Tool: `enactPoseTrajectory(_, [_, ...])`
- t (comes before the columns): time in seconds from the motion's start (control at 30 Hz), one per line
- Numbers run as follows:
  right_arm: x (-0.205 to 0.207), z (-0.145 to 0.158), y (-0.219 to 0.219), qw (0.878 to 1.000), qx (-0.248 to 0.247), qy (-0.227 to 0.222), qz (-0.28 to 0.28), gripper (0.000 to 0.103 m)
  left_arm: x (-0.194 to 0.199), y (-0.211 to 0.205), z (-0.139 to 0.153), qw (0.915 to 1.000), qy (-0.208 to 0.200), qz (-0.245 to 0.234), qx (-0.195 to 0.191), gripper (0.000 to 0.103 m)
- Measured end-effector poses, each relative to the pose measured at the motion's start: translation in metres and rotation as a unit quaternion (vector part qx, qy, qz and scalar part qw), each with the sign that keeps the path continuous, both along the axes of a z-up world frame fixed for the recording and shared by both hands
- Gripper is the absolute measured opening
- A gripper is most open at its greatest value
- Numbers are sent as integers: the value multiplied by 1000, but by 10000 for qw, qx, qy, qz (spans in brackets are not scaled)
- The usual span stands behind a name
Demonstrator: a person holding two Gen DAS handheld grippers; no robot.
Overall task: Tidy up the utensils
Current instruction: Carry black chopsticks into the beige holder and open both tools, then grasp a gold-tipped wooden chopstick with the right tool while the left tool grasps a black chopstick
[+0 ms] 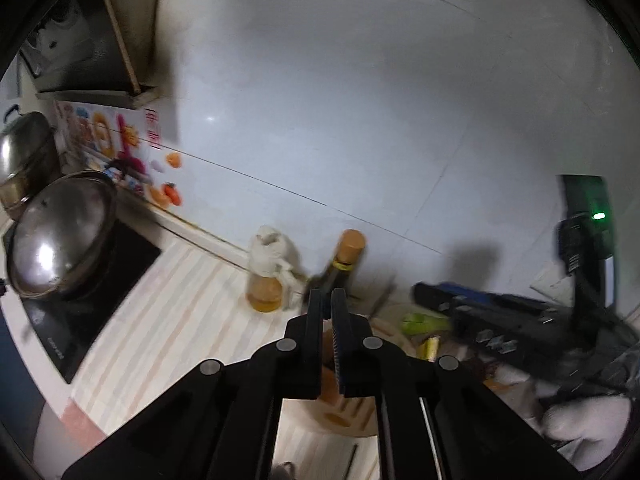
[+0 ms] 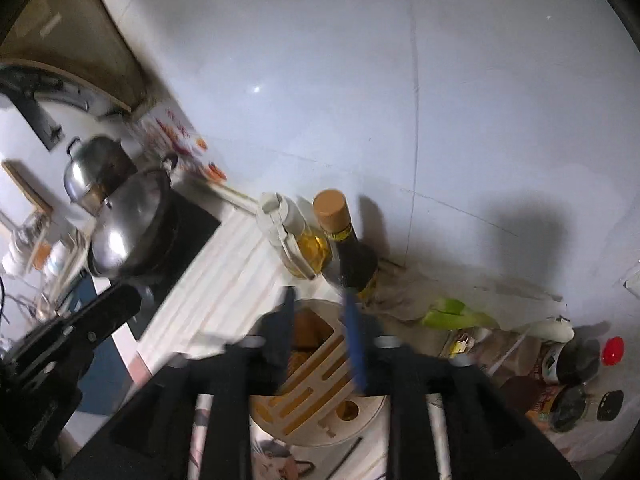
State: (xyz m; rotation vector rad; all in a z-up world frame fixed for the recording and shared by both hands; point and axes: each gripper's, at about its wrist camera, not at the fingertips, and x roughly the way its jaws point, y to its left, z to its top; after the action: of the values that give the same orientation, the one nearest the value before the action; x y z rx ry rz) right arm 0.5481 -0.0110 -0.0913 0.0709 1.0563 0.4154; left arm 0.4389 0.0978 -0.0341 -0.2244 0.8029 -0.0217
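**Slotted utensil holder under both claws**

The round wooden utensil holder (image 2: 320, 400) stands on a pale striped bench (image 2: 224, 280) against a white tiled wall (image 2: 400, 80). Behind the holder stand two bottles: one oil bottle (image 2: 298, 240), one dark sauce bottle (image 2: 348, 252). Left of it, two steel pots sit by a black cooktop (image 2: 188, 236). The right claw (image 2: 322, 332) hangs wide and empty above the holder; the left claw (image 1: 327, 300) is nearly closed, gripping nothing.

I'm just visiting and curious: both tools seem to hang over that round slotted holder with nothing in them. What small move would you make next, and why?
Probably lift the right tool off the slotted round holder and go for a utensil. Its jaws stand open and empty, the left tool is nearly shut on nothing, and the visible slots look unfilled.
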Motion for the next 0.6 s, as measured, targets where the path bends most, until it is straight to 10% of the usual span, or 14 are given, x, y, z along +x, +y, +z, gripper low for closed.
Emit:
enactPoseTrajectory(0.03, [-3,4,-5,9999,69,-57,-86,49,-4,4,1,10000,-22,80,37,12])
enactPoseTrajectory(0.1, [-12,11,-15,9994,170,-188,-233,54,-12,11,4,9996,-67,252,117,79])
enactPoseTrajectory(0.17, [-21,16,-25,9989,205,-240,-343,56,-25,18,6,9984,-222,463,221,103])
enactPoseTrajectory(0.37, [-71,6,-71,9957,-25,-239,-892,65,-63,18,-16,9967,-214,662,415,103])
enactPoseTrajectory(0.6, [-144,-97,-140,9842,-280,789,-1559,65,-97,-19,-100,9947,686,436,637,103])
